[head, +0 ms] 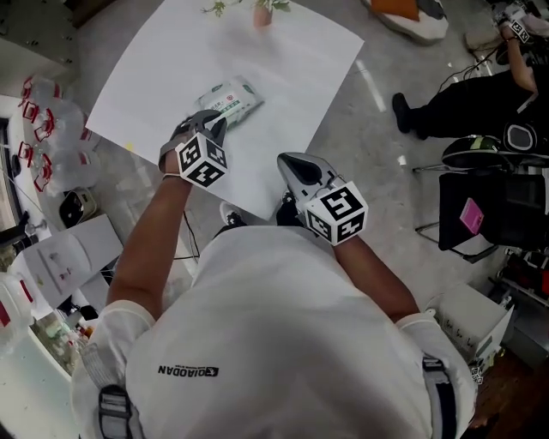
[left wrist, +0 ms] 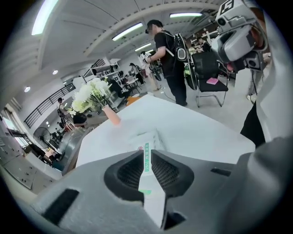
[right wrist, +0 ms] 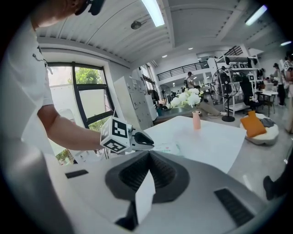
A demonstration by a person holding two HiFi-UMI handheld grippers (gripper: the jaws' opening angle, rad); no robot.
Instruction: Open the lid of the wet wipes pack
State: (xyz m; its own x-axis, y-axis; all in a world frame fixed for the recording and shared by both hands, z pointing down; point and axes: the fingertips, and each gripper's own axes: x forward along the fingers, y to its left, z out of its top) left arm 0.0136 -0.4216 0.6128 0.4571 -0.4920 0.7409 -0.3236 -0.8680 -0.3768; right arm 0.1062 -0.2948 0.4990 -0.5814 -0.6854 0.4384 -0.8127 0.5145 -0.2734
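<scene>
While the person is leaning over a white table (head: 283,77), the head view is looking steeply down on both arms. The wet wipes pack (head: 232,99) is lying flat on the table, well in from the near edge. The left gripper (head: 213,124) is reaching forward, and its tips are meeting the near end of the pack. The right gripper (head: 287,160) is hanging to the right of it, over the table's near edge and apart from the pack. A pink vase (head: 262,14) is standing at the far side of the table. Another person in black (head: 467,99) is standing on the floor at the right.

In the left gripper view, the jaws are sitting almost together, and the pack's green-printed end is running through the narrow slit between them, so this gripper is pinching the pack. The rest of the pack is stretching away across the table toward the vase, which is holding white flowers (left wrist: 91,93).

In the right gripper view, the jaws are pressed together at their tips and are gripping nothing; only white table is showing through the gap behind them. Beyond them, the left gripper's dark tips are touching the pack on the table, with its marker cube (right wrist: 116,135) and a bare forearm behind. An orange cushion (right wrist: 253,124) is lying on the floor at the right.
</scene>
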